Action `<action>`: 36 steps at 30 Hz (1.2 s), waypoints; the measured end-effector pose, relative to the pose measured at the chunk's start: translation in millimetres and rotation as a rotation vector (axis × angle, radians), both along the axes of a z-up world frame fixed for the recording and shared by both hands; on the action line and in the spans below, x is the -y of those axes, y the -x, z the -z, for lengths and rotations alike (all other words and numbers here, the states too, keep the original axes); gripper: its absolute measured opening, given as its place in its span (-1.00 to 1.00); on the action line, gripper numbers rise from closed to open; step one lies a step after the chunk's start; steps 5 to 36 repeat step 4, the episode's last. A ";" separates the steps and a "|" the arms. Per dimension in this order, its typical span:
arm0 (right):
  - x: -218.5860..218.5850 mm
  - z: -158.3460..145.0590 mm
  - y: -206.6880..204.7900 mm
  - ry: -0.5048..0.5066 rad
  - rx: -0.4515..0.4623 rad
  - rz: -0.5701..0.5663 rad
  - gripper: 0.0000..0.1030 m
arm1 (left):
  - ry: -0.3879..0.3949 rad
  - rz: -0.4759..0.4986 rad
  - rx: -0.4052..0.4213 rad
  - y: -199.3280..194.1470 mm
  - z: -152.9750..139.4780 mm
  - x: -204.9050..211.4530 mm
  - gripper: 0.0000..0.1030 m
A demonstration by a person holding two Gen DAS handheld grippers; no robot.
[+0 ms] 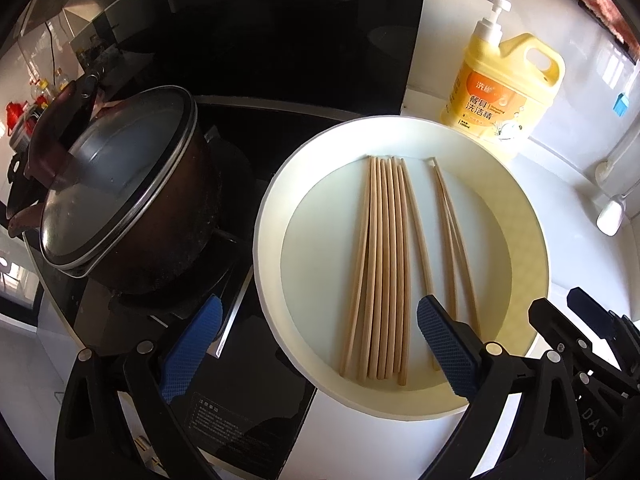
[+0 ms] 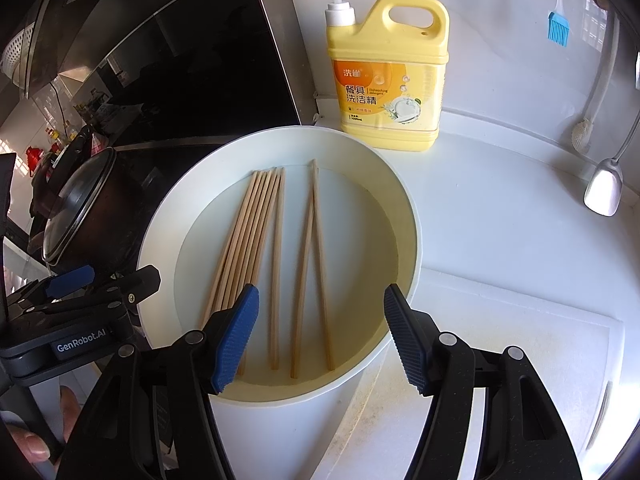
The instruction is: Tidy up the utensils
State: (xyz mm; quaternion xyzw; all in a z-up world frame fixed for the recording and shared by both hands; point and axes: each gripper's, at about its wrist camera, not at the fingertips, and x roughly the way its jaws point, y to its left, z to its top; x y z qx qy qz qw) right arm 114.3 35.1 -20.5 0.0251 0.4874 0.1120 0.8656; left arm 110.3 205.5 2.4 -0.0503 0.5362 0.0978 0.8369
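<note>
Wooden chopsticks (image 2: 256,240), pale tan and slender, lie flat on the floor of a round white plastic basin (image 2: 280,396). Most of them sit side by side in a tight bundle toward the stove side. One lone stick (image 2: 276,272) lies just beside the bundle. A separate pair (image 2: 314,264) lies toward the bottle side, far tips touching, near ends spread apart in a narrow V.

Basin stands on the white counter (image 2: 500,240), its edge next to the black glass stovetop (image 1: 248,396).

Left gripper (image 1: 316,344): blue ribbed pads, jaws wide, nothing between them. It hangs over the near rim of the basin; one pad over the stovetop side, the other over the near ends of the separate pair. Contact with the sticks cannot be told.

Right gripper (image 2: 320,340): jaws wide, nothing gripped. The near ends of the lone stick and the V pair show in the gap between the pads. Fingers of a hand (image 2: 44,428) show at the lower left of the right wrist view.

Yellow pump bottle of dish detergent (image 2: 388,76) stands upright on the counter just behind the basin. Dark brown pot with a glass lid (image 1: 120,184) sits on the stovetop beside the basin. Blue silicone brush (image 2: 558,26) and a metal spoon (image 2: 604,188) hang at the wall.
</note>
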 end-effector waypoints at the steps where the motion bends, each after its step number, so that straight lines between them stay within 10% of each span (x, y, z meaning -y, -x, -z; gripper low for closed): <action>1: 0.0 0.0 -0.1 -0.001 0.000 -0.001 0.21 | 0.001 0.000 -0.004 -0.1 0.7 -0.5 0.87; 36: -1.3 -0.1 0.7 -0.001 0.001 0.000 0.21 | -0.001 0.000 -0.009 0.0 1.7 -0.3 0.87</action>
